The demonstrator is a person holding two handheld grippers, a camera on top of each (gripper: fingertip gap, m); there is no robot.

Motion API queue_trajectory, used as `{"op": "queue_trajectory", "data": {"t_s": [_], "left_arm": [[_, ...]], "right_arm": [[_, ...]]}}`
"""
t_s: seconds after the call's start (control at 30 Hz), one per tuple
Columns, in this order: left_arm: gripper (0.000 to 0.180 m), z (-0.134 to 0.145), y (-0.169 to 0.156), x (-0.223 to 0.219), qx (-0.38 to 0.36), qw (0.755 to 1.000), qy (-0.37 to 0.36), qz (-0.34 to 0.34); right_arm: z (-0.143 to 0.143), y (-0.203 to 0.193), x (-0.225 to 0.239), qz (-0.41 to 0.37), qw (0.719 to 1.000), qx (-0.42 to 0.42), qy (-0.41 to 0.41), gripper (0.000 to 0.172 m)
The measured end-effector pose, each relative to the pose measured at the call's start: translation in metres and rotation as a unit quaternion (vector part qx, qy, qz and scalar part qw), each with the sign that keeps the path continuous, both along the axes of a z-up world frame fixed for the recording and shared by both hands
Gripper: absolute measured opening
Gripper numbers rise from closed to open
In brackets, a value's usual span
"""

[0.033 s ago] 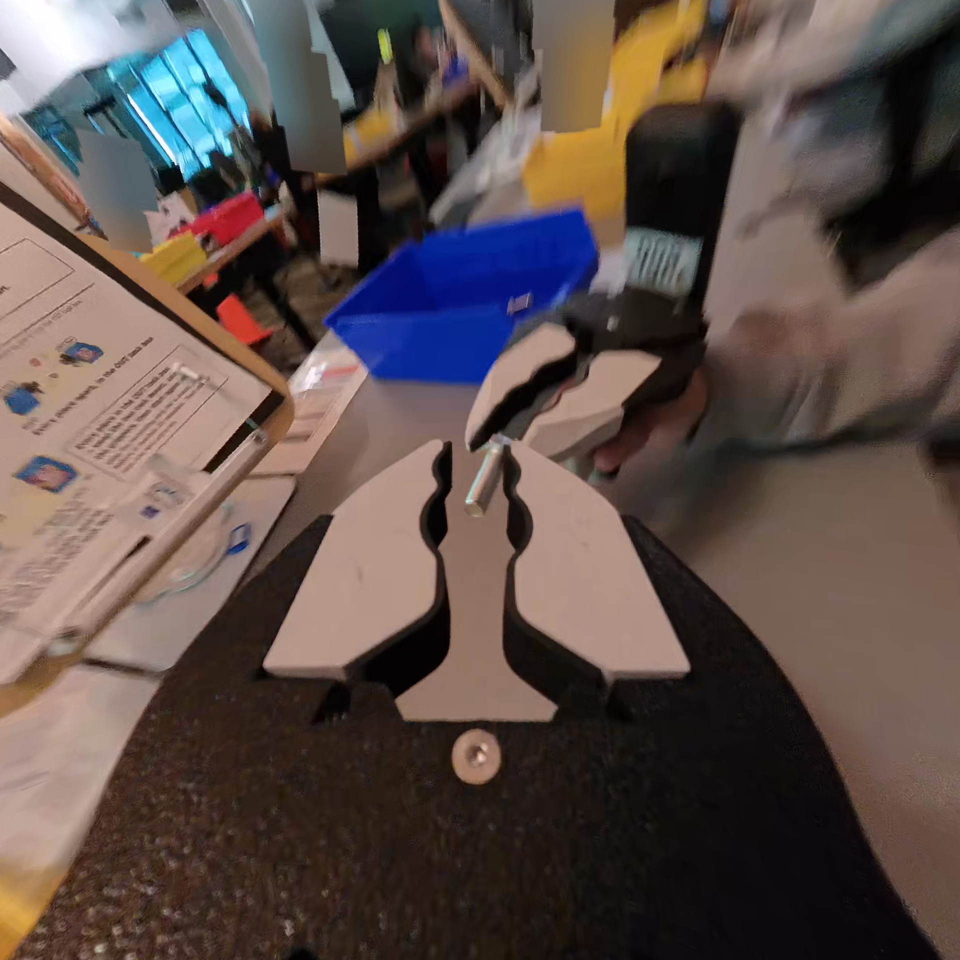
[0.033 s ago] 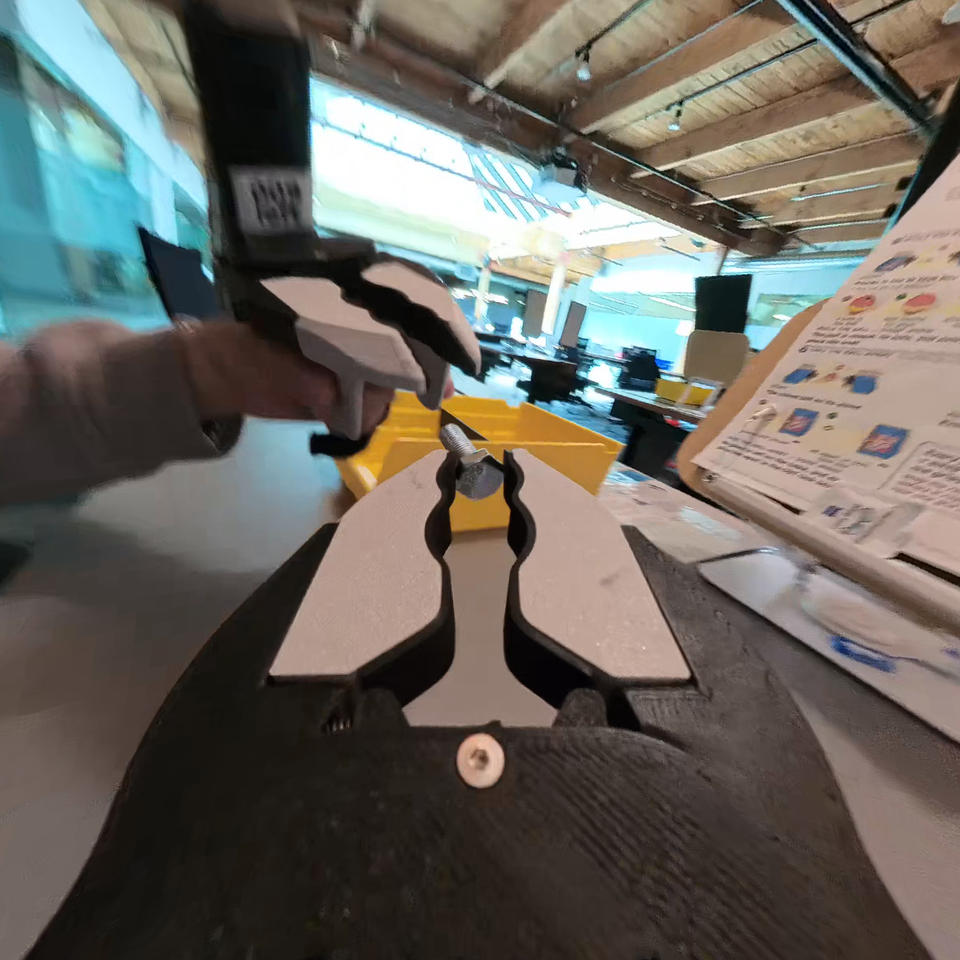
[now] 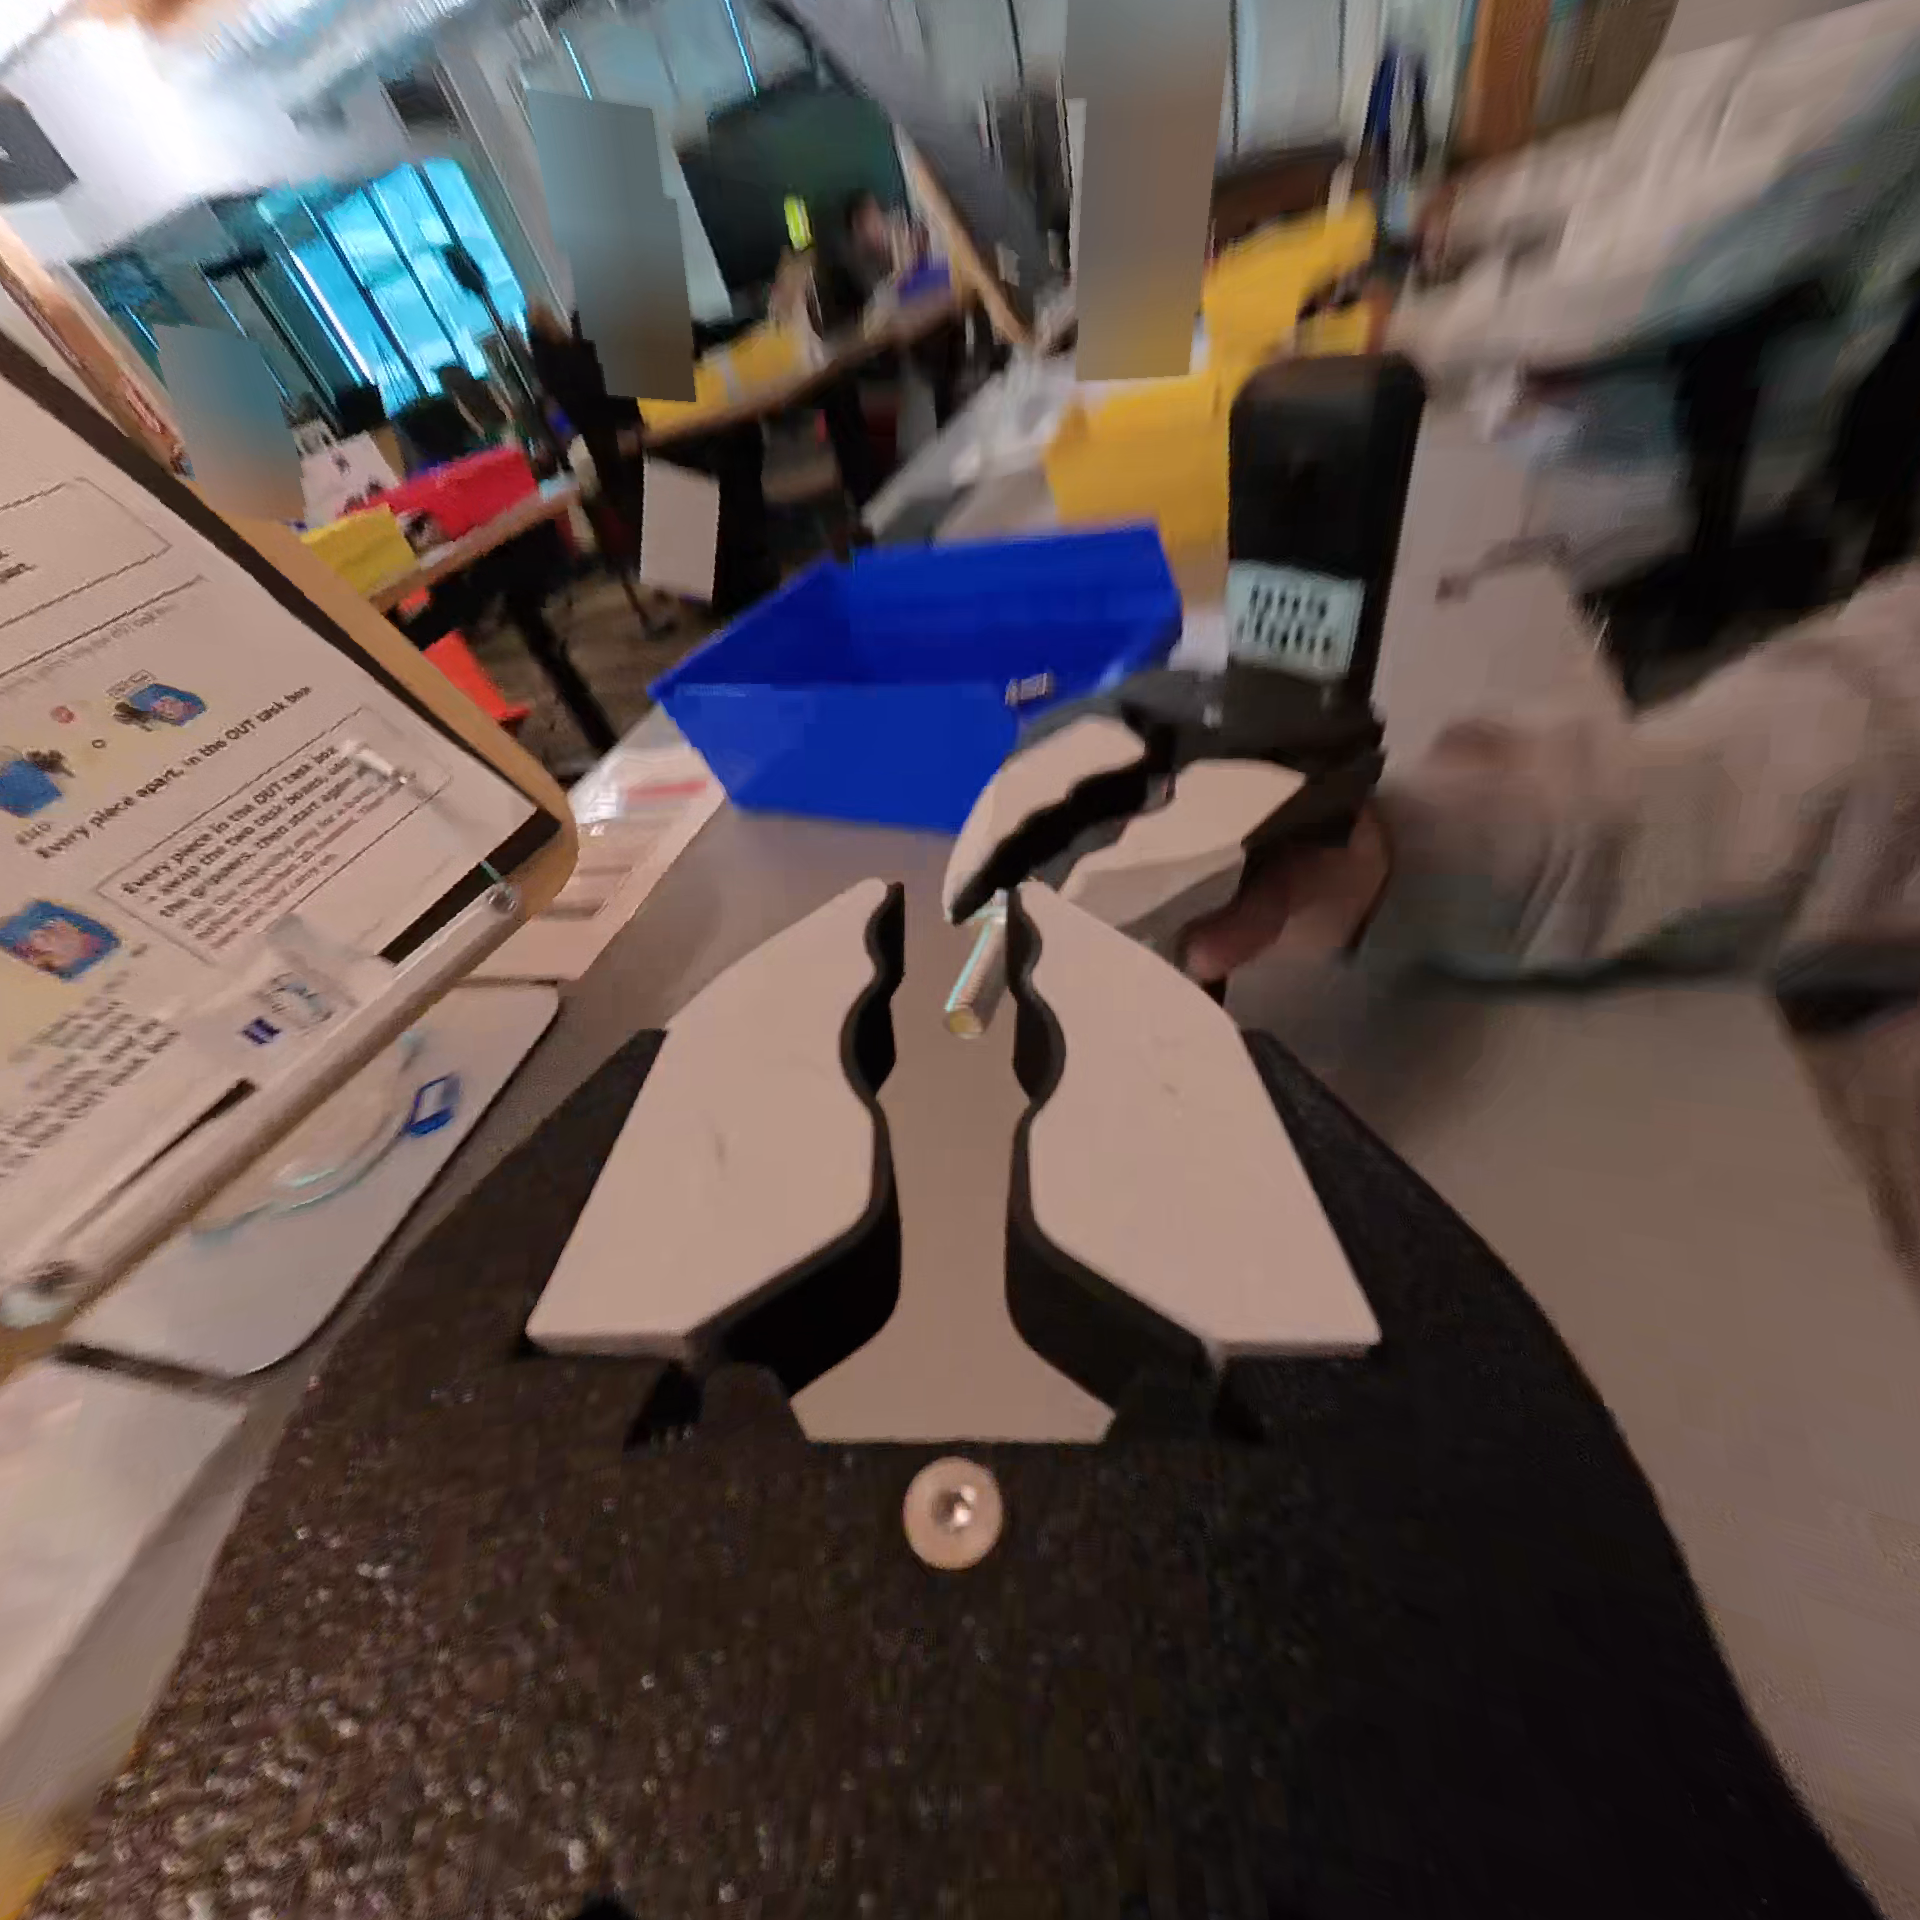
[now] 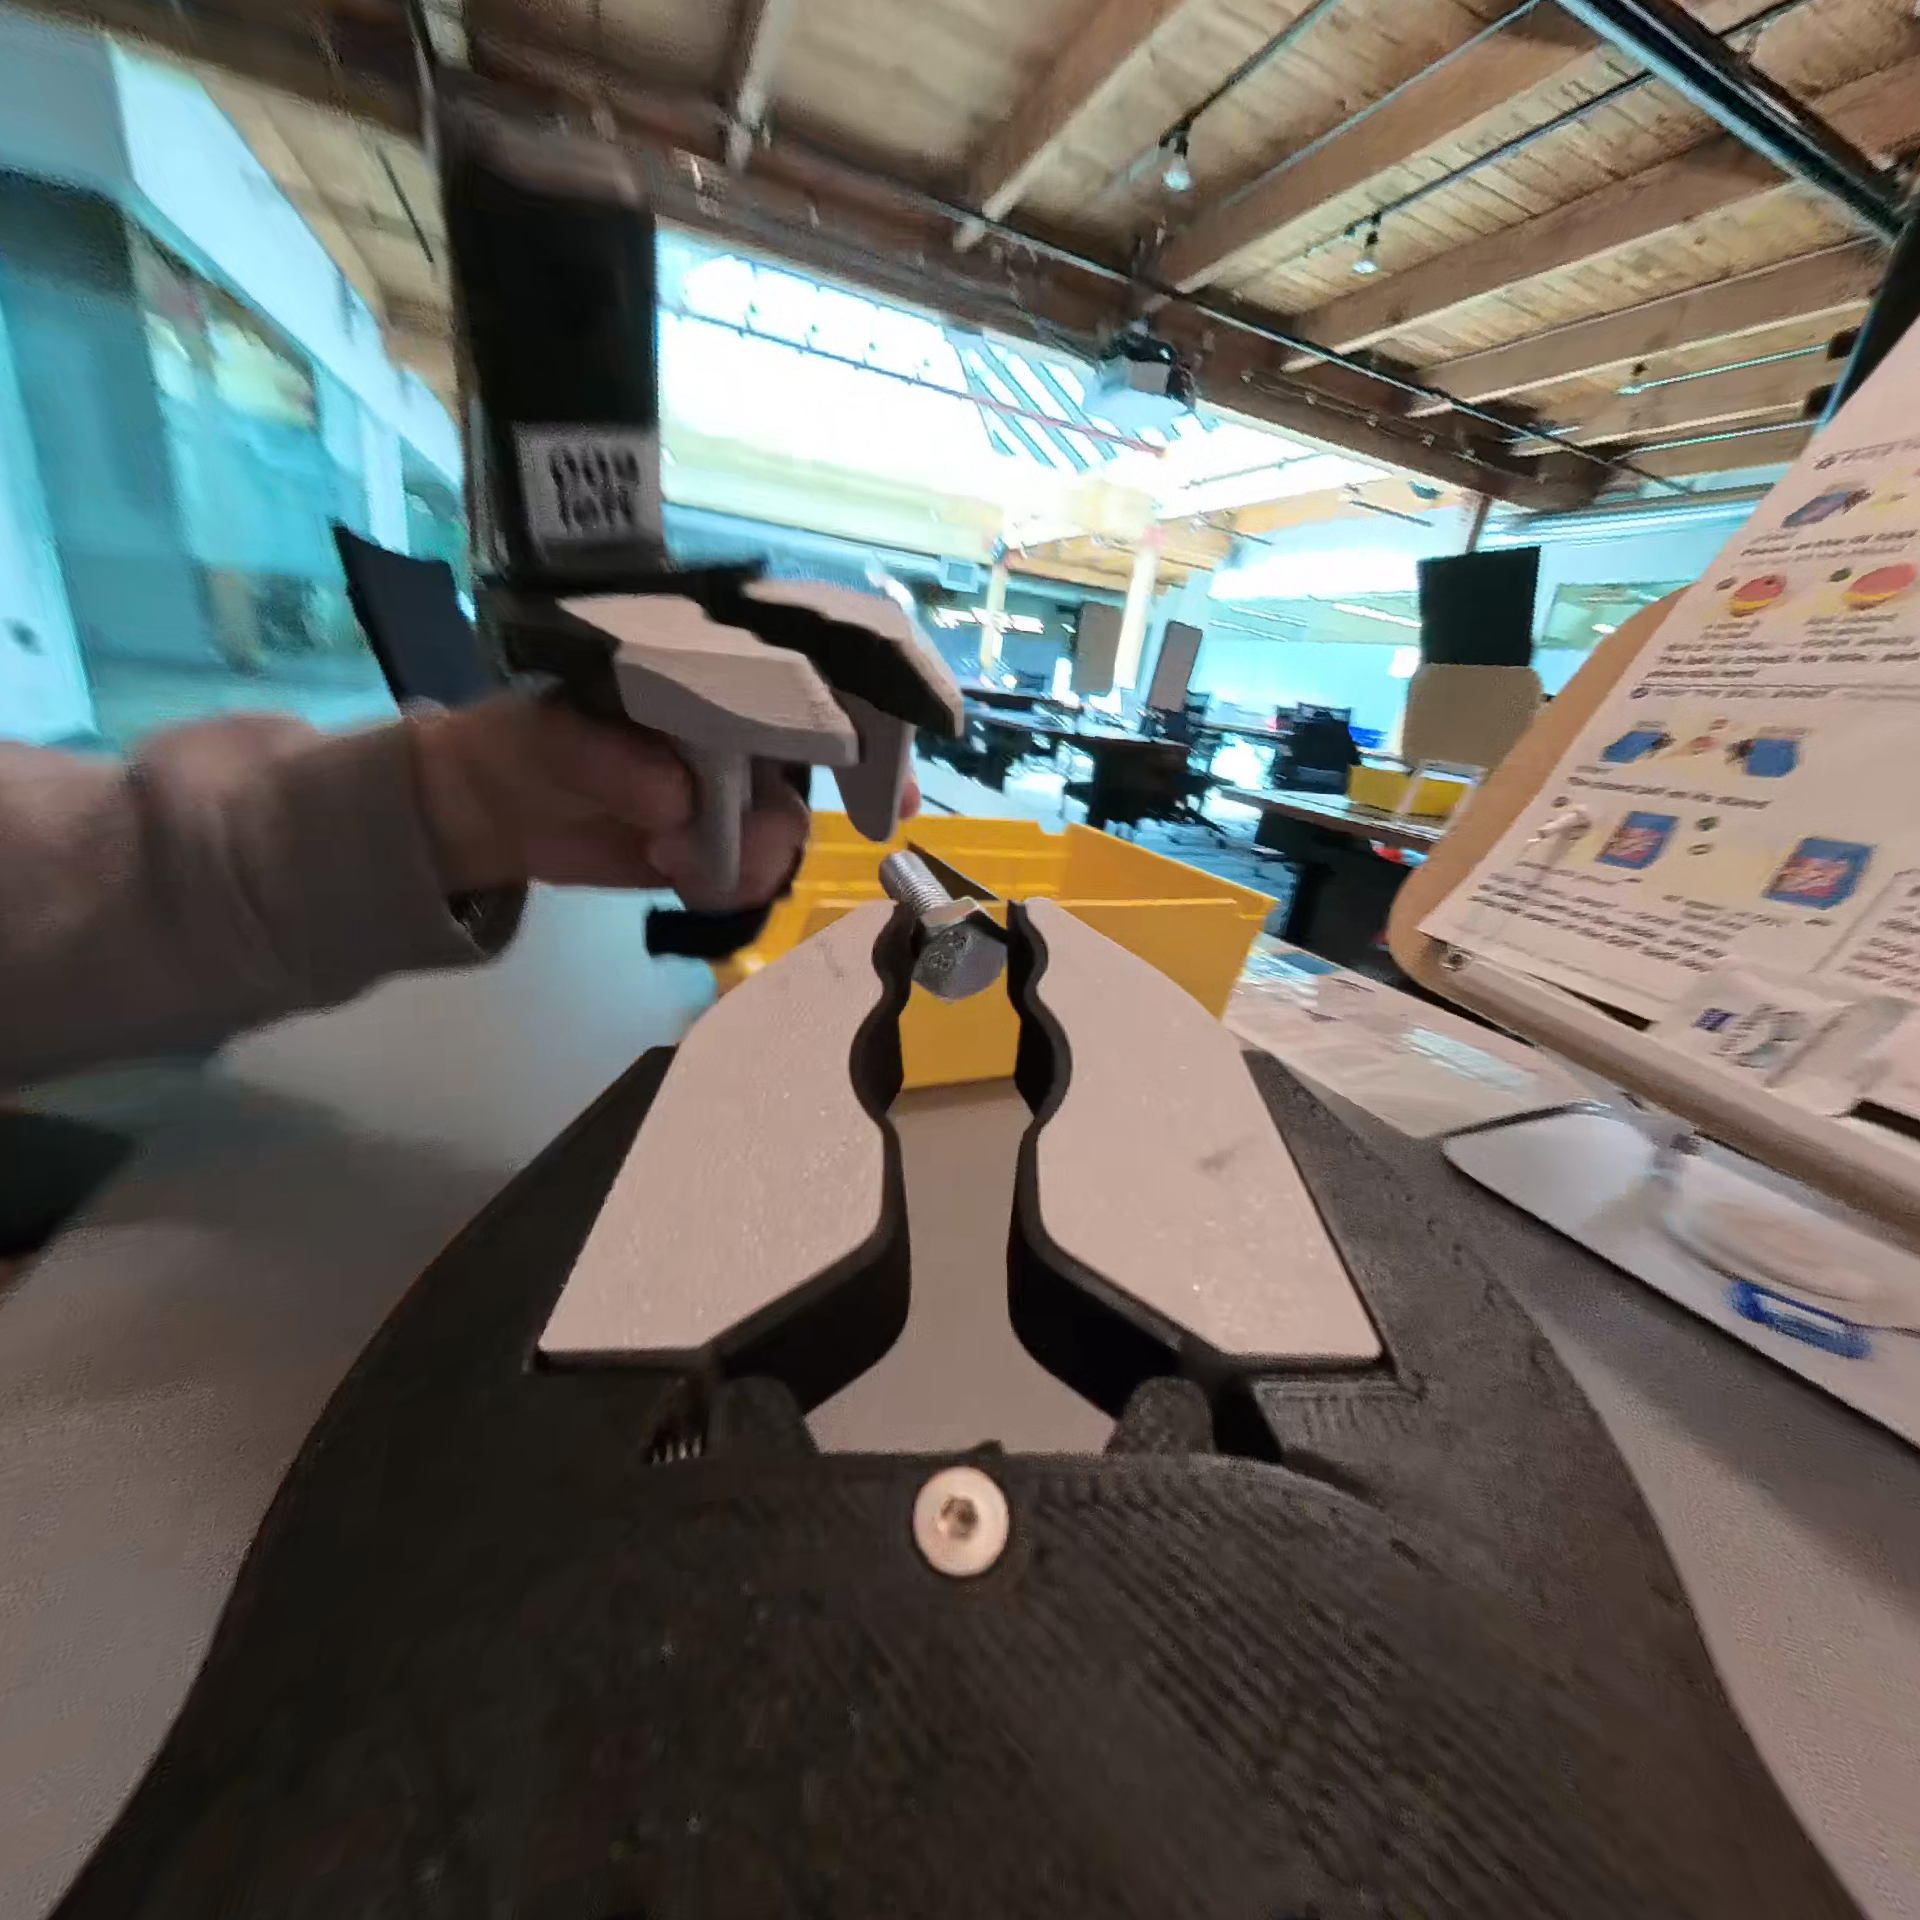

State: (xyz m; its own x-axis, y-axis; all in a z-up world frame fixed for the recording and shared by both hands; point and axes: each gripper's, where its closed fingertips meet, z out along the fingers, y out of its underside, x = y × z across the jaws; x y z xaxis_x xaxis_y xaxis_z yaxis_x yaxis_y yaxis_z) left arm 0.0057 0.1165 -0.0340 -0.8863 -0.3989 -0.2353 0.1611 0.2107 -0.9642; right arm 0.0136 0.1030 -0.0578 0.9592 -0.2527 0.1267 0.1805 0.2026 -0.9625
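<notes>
Left wrist view: grey tabletop (image 3: 1558,1195), blurred workshop behind. Left gripper (image 3: 951,997) fingers stood apart around the shank of a silver hex bolt (image 3: 977,977), not visibly pressing it. Blue plastic bin (image 3: 883,707) beyond the bolt; tilted instruction board (image 3: 208,831) left of it.

Right wrist view: timber ceiling (image 4: 1351,156), long desks. Right gripper (image 4: 956,961) clamped the bolt's head (image 4: 951,961); yellow plastic bin (image 4: 1122,914) behind the bolt.

The right gripper (image 4: 954,940) holds a bolt (image 4: 951,956) by its head, shank pointing away toward the left gripper (image 4: 904,758), which hangs just above and apart. Behind the bolt a bin (image 4: 1143,914) sits on the table (image 4: 312,1091). Along the table's right edge stands a tilted board (image 4: 1662,883). In the left wrist view another bin (image 3: 883,707) sits at the far edge.
</notes>
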Motion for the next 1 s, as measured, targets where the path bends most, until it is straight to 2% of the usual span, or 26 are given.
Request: {"op": "queue_trajectory", "data": {"t_s": [0.1, 0.2, 0.37, 0.53, 0.6, 0.73, 0.83, 0.9, 1.0], "left_arm": [[0.015, 0.002, 0.005, -0.002, -0.055, 0.998, 0.02, -0.02], [0.026, -0.003, 0.003, -0.003, -0.066, 0.997, 0.024, -0.024], [0.025, -0.018, -0.005, -0.004, -0.053, 0.997, 0.039, -0.028], [0.009, -0.018, -0.005, -0.004, -0.067, 0.996, 0.044, -0.032], [0.009, -0.019, -0.004, -0.004, -0.064, 0.996, 0.044, -0.032], [0.008, -0.025, -0.002, 0.0, -0.026, 0.998, 0.052, -0.007], [0.008, -0.039, 0.004, 0.011, 0.063, 0.995, 0.058, 0.058], [0.008, -0.046, 0.007, 0.014, 0.129, 0.986, 0.046, 0.091], [0.008, -0.049, 0.002, 0.012, 0.178, 0.977, 0.039, 0.108]], "right_arm": [[0.008, -0.005, -0.001, 0.023, 0.999, 0.039, 0.025, 0.017], [0.01, -0.007, -0.001, 0.036, 0.997, 0.054, 0.04, 0.017], [0.014, -0.01, -0.002, 0.054, 0.994, 0.077, 0.06, 0.017], [0.01, -0.006, -0.005, 0.051, 0.996, 0.058, 0.044, 0.017], [0.009, -0.005, -0.005, 0.052, 0.996, 0.056, 0.044, 0.017], [0.003, -0.004, -0.002, 0.027, 0.999, 0.026, 0.023, 0.017], [-0.001, -0.007, 0.01, -0.063, 0.997, -0.01, -0.041, 0.028], [-0.008, -0.004, 0.012, -0.097, 0.99, -0.058, -0.086, 0.037], [-0.021, 0.005, 0.008, -0.11, 0.977, -0.114, -0.14, 0.034]]}}
